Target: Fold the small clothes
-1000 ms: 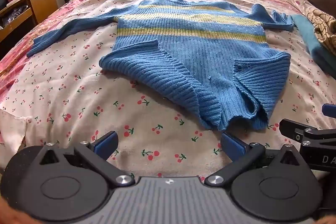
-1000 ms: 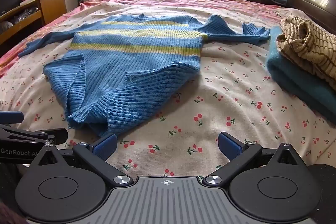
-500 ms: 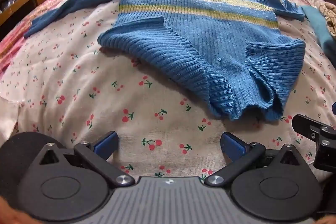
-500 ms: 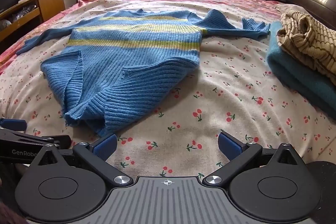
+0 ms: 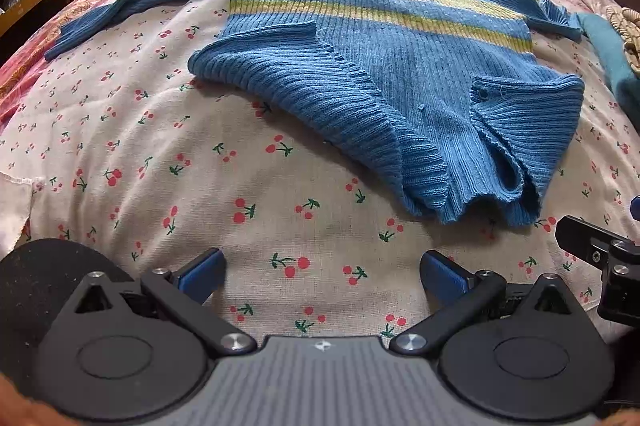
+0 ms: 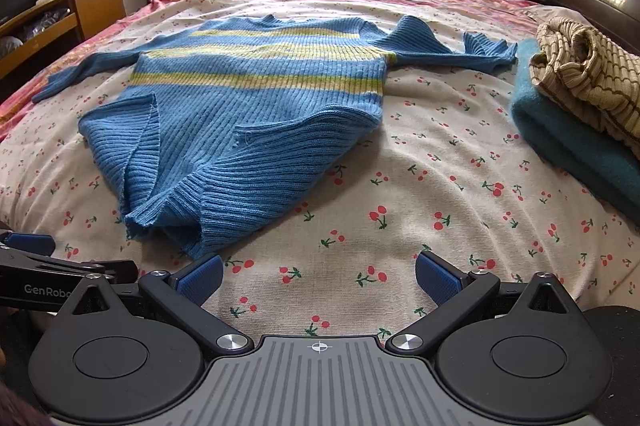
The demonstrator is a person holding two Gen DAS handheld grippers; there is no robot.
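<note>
Both grippers have edged forward and lower toward the blue sweater [image 5: 400,66] since a second ago. It lies spread on the cherry-print bedsheet [image 5: 160,166], hem corners turned up, toward twelve o'clock. Folded clothes [image 6: 580,106] sit at two o'clock. The left gripper [image 5: 322,270] and right gripper [image 6: 318,276] gape wide, empty.

Blue sweater [image 6: 256,114] flat on bedsheet [image 6: 440,186]; right claw [image 6: 319,276] spread, empty.

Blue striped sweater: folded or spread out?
Mostly spread: the blue striped sweater lies flat with sleeves out; only its hem corners are turned up.
</note>
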